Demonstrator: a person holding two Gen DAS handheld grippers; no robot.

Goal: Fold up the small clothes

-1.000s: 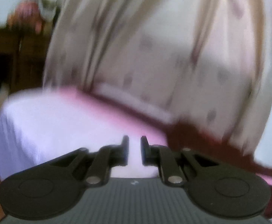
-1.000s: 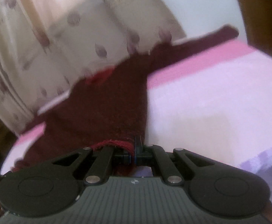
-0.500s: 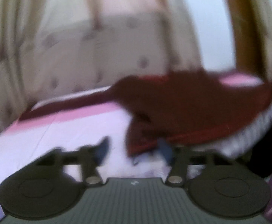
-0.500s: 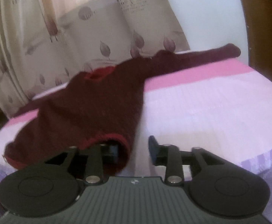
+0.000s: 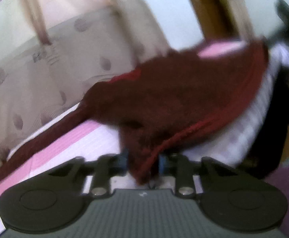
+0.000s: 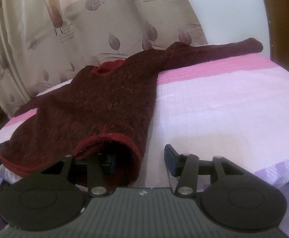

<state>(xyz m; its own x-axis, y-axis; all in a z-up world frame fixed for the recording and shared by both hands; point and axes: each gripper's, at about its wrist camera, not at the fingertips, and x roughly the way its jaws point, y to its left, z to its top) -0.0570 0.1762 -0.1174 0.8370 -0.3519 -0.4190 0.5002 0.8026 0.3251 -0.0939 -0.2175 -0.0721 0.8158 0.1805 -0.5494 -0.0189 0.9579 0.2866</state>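
Lay flat on pink-and-lilac bed (image 6: 223,103), maroon sweater (image 6: 96,107), neck toward upper-left curtain (image 6: 65,29), hem nearest, sleeves stretched sideways; hem corner pinched by just-closing left gripper (image 5: 142,162), right gripper (image 6: 140,160) just spread, one finger inside hem.

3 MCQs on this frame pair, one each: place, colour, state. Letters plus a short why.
1. Where does the sweater lie?
A. on the bed
B. on a chair
C. on the floor

2. What colour is the sweater's hem trim?
A. blue
B. red
C. white

3. How does the right gripper stand?
A. shut on the sleeve
B. out of view
C. open, one finger inside the hem opening

Answers:
1 A: it is spread flat over the pink and white bedspread.
2 B: a brighter red band edges the dark maroon knit.
3 C: a wide gap shows between its fingers, with the left one tucked into the hem and the right one over bare bedspread.
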